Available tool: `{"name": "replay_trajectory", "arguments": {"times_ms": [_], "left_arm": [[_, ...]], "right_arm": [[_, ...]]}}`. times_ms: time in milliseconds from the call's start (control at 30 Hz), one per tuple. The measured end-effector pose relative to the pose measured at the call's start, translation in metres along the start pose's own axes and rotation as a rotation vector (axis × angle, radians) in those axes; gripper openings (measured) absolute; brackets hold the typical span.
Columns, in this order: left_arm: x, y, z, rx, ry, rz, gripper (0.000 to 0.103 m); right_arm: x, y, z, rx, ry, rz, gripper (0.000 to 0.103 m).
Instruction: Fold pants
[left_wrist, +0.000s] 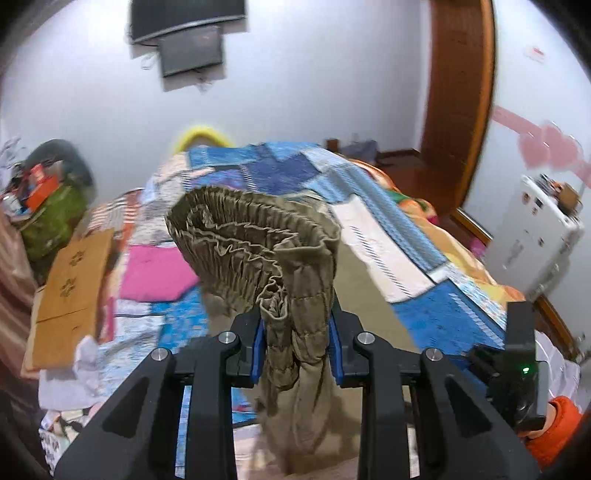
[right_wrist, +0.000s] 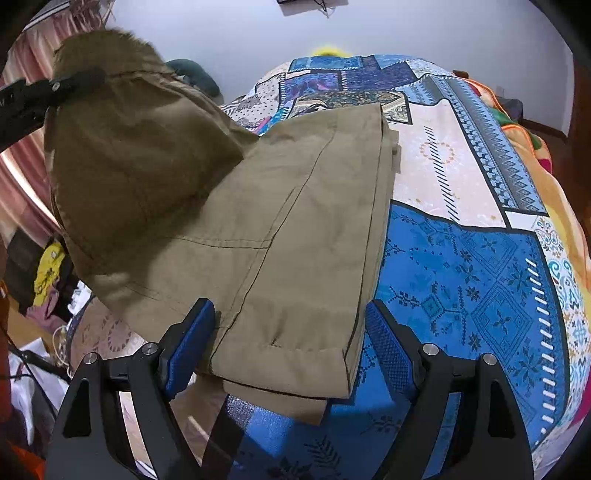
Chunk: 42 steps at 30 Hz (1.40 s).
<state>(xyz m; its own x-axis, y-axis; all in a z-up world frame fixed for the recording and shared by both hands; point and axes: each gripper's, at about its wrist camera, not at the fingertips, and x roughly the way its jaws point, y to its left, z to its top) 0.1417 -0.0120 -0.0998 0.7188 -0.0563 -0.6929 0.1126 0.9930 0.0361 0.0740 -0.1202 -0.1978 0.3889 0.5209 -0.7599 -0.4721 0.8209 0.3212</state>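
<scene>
1. Pants (right_wrist: 295, 221) lie on the patchwork bedspread (right_wrist: 461, 277): legs stacked flat, hems toward the near edge, waist end lifted off the bed at upper left
2. Left gripper (left_wrist: 295, 325) is clamped on the gathered elastic waistband (left_wrist: 251, 236); blue pads (left_wrist: 258, 339) squeeze the bunched fabric, and the rest hangs below the jaws
3. Reason for that grip, as I read it: the waistband is the thickest edge and the easiest to hold, so it carries the top half over the legs for the fold
4. Right gripper (right_wrist: 288, 339) has its jaws wide apart, straddling the hem end (right_wrist: 288, 362); pads sit either side of the cloth and grip nothing
5. Likely purpose: standing by to pin or catch the hems so the legs don't slide while the waist comes across
6. Fold is partway: waist airborne, not yet laid on the legs
7. Risk: hems are slightly offset, so the top layer may drag
</scene>
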Motion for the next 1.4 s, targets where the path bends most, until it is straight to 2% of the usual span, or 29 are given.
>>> {"name": "replay_trajectory", "arguments": {"times_ms": [167, 433, 500, 533, 567, 633, 767, 1000, 1100, 1200, 1300, 1400], "left_arm": [[0.025, -0.036, -0.005, 0.044, 0.072, -0.100, 0.028], [0.080, -0.064, -0.029, 0.016, 0.251, -0.224, 0.028], [0.085, -0.067, -0.034, 0.027, 0.276, -0.257, 0.034], [0.084, -0.065, -0.036, 0.027, 0.284, -0.268, 0.040], [0.083, -0.064, -0.036, 0.023, 0.294, -0.279, 0.051], [0.077, -0.059, -0.034, 0.001, 0.285, -0.294, 0.061], [0.061, -0.037, -0.031, -0.031, 0.235, -0.274, 0.072], [0.045, 0.021, -0.039, -0.143, 0.200, -0.175, 0.073], [0.051, 0.039, -0.052, -0.156, 0.236, -0.102, 0.073], [0.061, 0.043, -0.072, -0.138, 0.288, -0.063, 0.073], [0.074, 0.038, -0.091, -0.115, 0.339, -0.063, 0.074], [0.069, 0.033, -0.096, -0.069, 0.324, -0.057, 0.077]], "right_arm": [[-0.009, -0.001, -0.003, -0.002, -0.013, 0.000, 0.081], [-0.033, -0.019, -0.008, 0.022, -0.054, -0.059, 0.081], [-0.038, -0.026, -0.011, 0.041, -0.056, -0.075, 0.081], [-0.040, -0.030, -0.012, 0.050, -0.056, -0.085, 0.081], [-0.041, -0.033, -0.013, 0.060, -0.056, -0.094, 0.081], [-0.045, -0.040, -0.015, 0.079, -0.059, -0.110, 0.081], [-0.057, -0.044, -0.015, 0.092, -0.096, -0.129, 0.081], [-0.070, -0.035, 0.008, 0.054, -0.174, -0.143, 0.081], [-0.072, -0.026, 0.019, 0.030, -0.199, -0.128, 0.081], [-0.067, -0.015, 0.027, 0.003, -0.211, -0.114, 0.081], [-0.056, -0.006, 0.032, -0.014, -0.206, -0.096, 0.081], [-0.038, -0.002, 0.032, -0.022, -0.172, -0.081, 0.081]]}}
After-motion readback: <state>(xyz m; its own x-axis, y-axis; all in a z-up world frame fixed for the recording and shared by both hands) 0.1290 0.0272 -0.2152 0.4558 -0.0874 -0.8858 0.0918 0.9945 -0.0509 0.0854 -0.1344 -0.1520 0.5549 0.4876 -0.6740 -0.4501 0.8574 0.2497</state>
